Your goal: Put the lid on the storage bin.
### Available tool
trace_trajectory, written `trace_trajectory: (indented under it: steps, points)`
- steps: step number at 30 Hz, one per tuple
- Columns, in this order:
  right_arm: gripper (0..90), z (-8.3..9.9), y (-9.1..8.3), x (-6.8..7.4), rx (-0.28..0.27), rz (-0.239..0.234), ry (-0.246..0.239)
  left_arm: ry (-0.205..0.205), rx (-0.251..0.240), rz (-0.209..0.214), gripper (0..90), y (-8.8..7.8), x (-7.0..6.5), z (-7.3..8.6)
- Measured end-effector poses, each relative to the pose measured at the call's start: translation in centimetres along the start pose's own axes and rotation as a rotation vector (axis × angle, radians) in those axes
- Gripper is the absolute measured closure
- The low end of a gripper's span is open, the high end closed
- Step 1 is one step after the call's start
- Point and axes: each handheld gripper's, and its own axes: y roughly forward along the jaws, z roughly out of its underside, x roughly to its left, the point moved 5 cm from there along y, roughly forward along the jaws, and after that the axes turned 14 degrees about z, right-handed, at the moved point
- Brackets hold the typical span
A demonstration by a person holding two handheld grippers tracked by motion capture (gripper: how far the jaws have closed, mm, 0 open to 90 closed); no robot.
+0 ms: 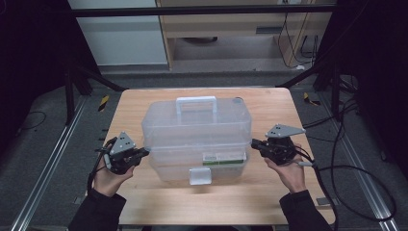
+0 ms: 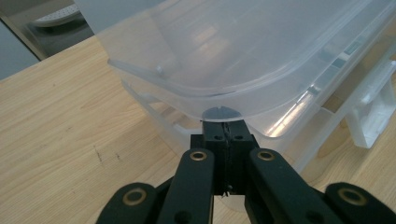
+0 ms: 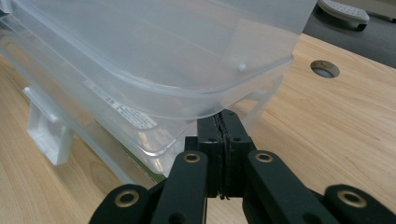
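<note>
This looks like a lab or recording studio, not a home. A small wooden counter (image 1: 144, 103) stands alone on grey carpet, ringed by black metal framing (image 1: 202, 10) with dark drapes to either side of the counter. Metal floor rails (image 1: 45, 166) run along both sides of the counter, yellow-and-black hazard tape (image 1: 103, 102) marks the floor beside its far corners, and loose black cables (image 1: 356, 168) trail over the carpet beside it. Beyond the counter stands plain light-wood office furniture (image 1: 231, 29) with more wiring.
</note>
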Motion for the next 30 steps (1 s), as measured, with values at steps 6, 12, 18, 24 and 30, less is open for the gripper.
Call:
trace_trajectory:
  steps: [6,12,18,24,30]
  points:
    - [89.0,0.5,0.3,0.2,0.016,0.002,-0.009,0.002,0.016,-0.006,89.5,-0.1,0.0,0.5]
    - [89.3,1.1,0.6,0.3,0.04,0.009,-0.022,-0.001,0.033,-0.017,89.4,-0.1,0.4,1.1]
    - [89.5,1.4,0.8,0.3,0.053,0.014,-0.036,-0.006,0.05,-0.015,89.4,0.0,0.5,1.5]
    - [89.7,1.5,0.7,0.3,0.06,0.015,-0.033,-0.007,0.058,-0.019,89.3,0.1,0.5,1.7]
    - [89.6,1.9,0.9,0.3,0.08,0.022,-0.043,-0.013,0.076,-0.026,89.3,0.3,0.8,2.1]
